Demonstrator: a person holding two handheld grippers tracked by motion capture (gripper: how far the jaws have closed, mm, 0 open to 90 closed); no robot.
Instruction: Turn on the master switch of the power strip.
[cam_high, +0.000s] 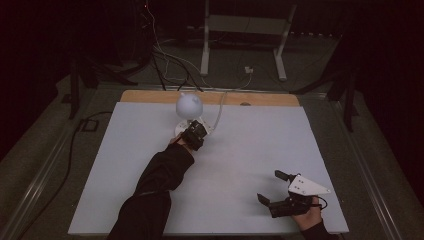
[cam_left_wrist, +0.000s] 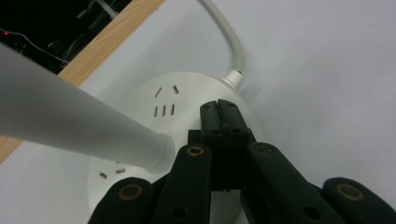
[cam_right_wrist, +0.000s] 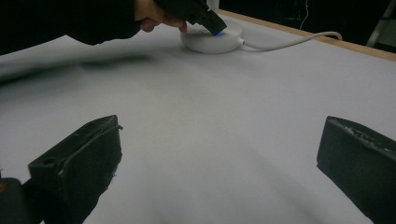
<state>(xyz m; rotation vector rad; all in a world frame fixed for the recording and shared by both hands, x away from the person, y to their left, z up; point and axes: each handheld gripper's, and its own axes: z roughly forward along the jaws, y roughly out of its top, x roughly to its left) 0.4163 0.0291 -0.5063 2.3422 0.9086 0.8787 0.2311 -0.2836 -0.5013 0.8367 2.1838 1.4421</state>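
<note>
My left gripper (cam_left_wrist: 219, 112), pressed together, is on the lamp base (cam_left_wrist: 140, 100), blue light showing, so the press looks made; the right gripper (cam_high: 274, 187) rests spread.

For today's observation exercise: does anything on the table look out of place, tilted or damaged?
Nothing stands out. The round white lamp base sits flat on the table sheet, its cable running off intact. The left gripper rests shut on the base; the right gripper waits open, apart.
</note>
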